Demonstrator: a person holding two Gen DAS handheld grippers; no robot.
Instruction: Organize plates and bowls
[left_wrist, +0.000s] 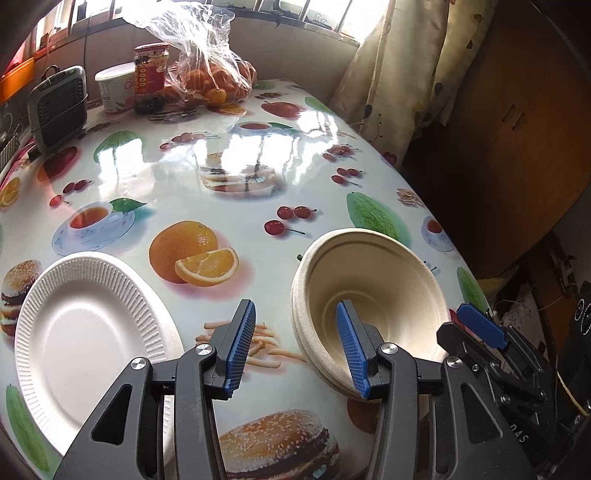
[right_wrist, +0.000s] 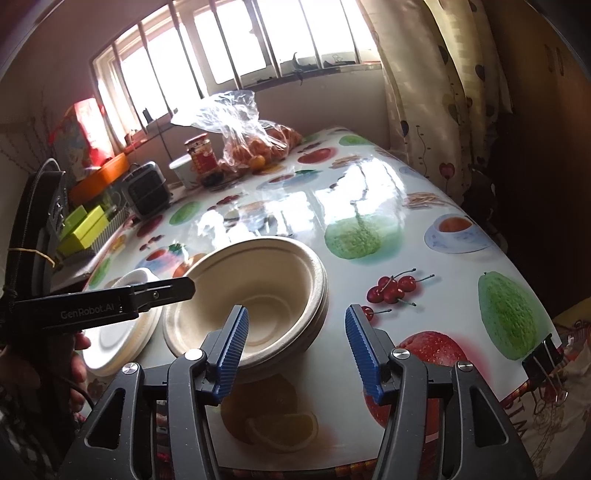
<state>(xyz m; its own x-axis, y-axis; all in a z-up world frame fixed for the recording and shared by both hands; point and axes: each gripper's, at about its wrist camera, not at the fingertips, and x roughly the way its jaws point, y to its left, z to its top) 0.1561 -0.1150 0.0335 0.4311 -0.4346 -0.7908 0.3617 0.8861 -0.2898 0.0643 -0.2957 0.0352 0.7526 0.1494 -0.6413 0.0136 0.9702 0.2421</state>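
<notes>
A stack of beige pulp bowls (left_wrist: 373, 280) (right_wrist: 258, 280) stands near the table's front edge. To its left lies a stack of white ribbed paper plates (left_wrist: 92, 332) (right_wrist: 118, 336). My left gripper (left_wrist: 295, 347) is open and straddles the bowls' left rim, with one pad inside the top bowl and the other outside, apart from the wall. My right gripper (right_wrist: 298, 350) is open too and straddles the right rim the same way. From the side, the left gripper (right_wrist: 186, 288) reaches over the bowl's edge. A blue right fingertip (left_wrist: 480, 325) shows past the bowls.
At the back of the fruit-print tablecloth (left_wrist: 258, 206) stand a bag of oranges (left_wrist: 218, 81), a red-lidded jar (left_wrist: 151, 77), a white tub (left_wrist: 114, 88) and a small grey fan (left_wrist: 57, 107). A curtain (left_wrist: 391, 74) hangs back right. A binder clip (right_wrist: 543, 356) grips the cloth's front right edge.
</notes>
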